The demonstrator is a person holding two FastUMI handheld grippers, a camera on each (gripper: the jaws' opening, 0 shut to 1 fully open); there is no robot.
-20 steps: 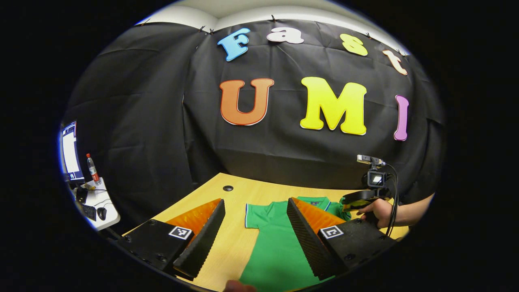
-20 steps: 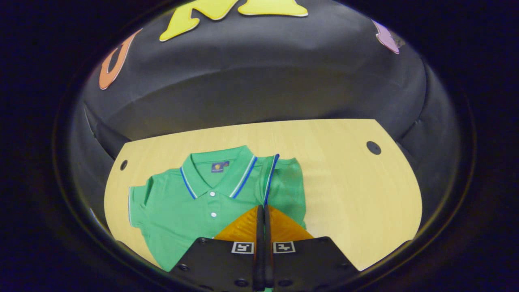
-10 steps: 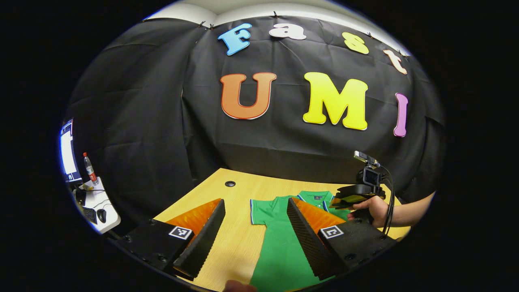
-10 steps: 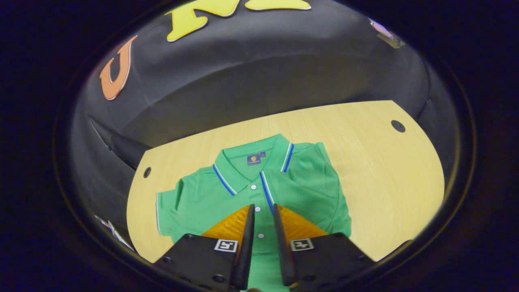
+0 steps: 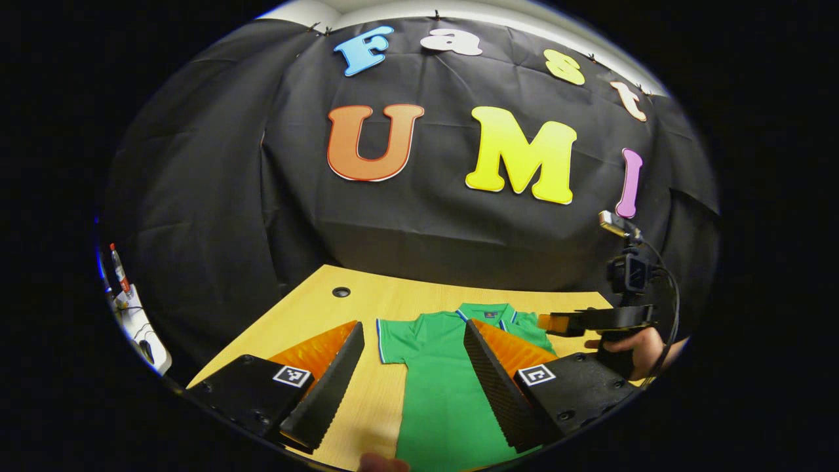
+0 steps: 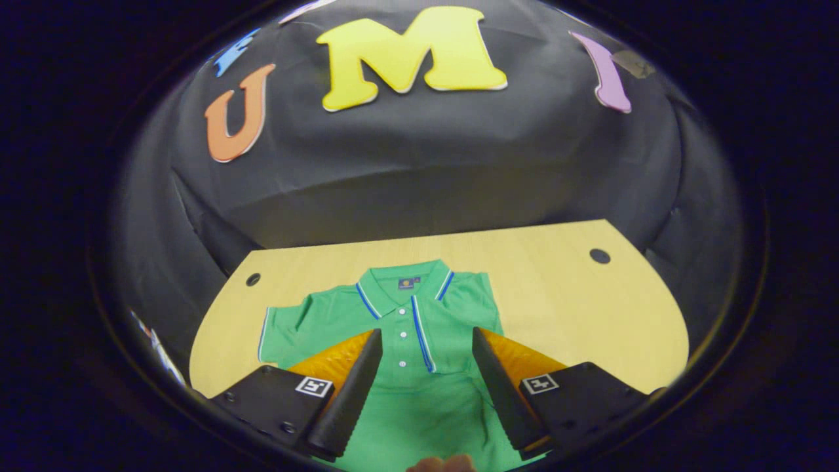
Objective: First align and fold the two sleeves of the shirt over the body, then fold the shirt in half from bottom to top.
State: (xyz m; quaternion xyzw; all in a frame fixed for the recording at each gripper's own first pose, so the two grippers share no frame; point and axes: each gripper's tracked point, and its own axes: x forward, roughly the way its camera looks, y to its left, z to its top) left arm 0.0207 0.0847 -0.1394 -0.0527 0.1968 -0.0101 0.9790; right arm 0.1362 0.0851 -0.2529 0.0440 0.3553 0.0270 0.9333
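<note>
A green polo shirt (image 6: pixel 419 400) with blue-and-white trim lies face up on the wooden table (image 6: pixel 564 295), collar (image 6: pixel 403 285) toward the wall. Its right sleeve (image 6: pixel 459 314) is folded over the chest, and its trimmed edge runs beside the buttons. The other sleeve (image 6: pixel 282 328) lies spread flat on the wood. My right gripper (image 6: pixel 426 334) hovers open above the chest, holding nothing. My left gripper (image 5: pixel 413 328) is open too, above the shirt (image 5: pixel 439 393) near the spread sleeve (image 5: pixel 393 337). Farther right in the left gripper view, a hand (image 5: pixel 632 344) holds the right gripper (image 5: pixel 550 322).
The table has round cable holes at its back corners (image 6: pixel 599 255) (image 6: pixel 253 279) (image 5: pixel 341 292). Bare wood lies to the right of the shirt. A side desk (image 5: pixel 141 328) with a bottle (image 5: pixel 117 262) stands off the table's left edge.
My right gripper opened and let go of the right sleeve, which now lies folded over the chest; it then drew back and up. My left gripper stayed open and shifted slightly.
</note>
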